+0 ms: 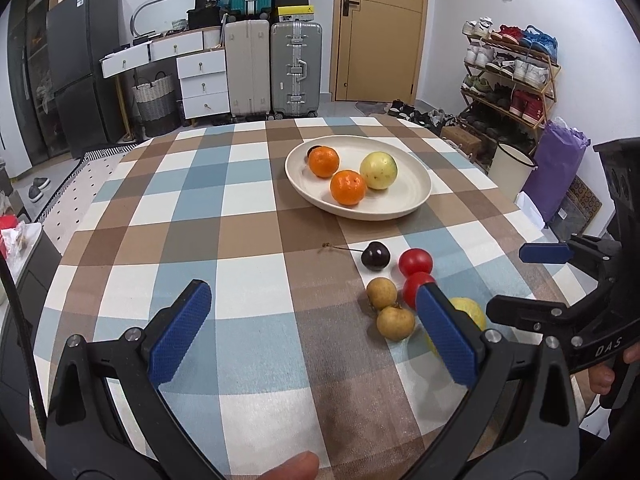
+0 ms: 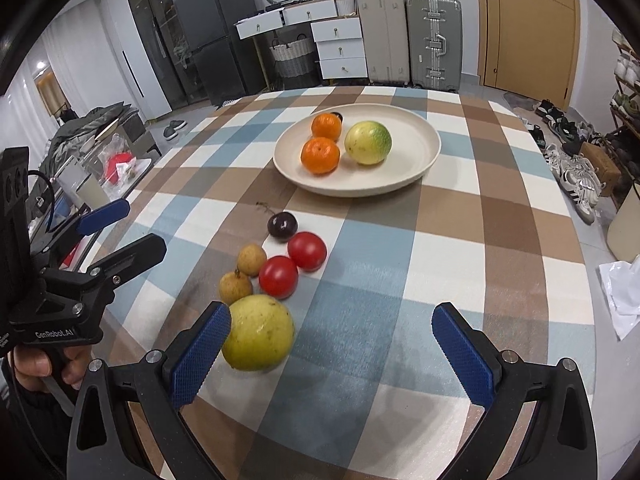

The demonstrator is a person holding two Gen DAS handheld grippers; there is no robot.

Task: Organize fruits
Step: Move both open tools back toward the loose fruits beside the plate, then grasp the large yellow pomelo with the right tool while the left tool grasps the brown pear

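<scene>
With both the left gripper [image 1: 312, 332] and the right gripper [image 2: 332, 354] spread wide and empty, the right should centre on the round yellow-green fruit [image 2: 258, 333] touching its left pad on the checked tablecloth [image 2: 440, 248], squeeze gently, then carry it to the cream shallow plate [image 2: 416, 160].

oranges [image 2: 321, 142] in plate [image 2: 416, 168], cherry [image 2: 282, 224] perhaps nearest
</scene>
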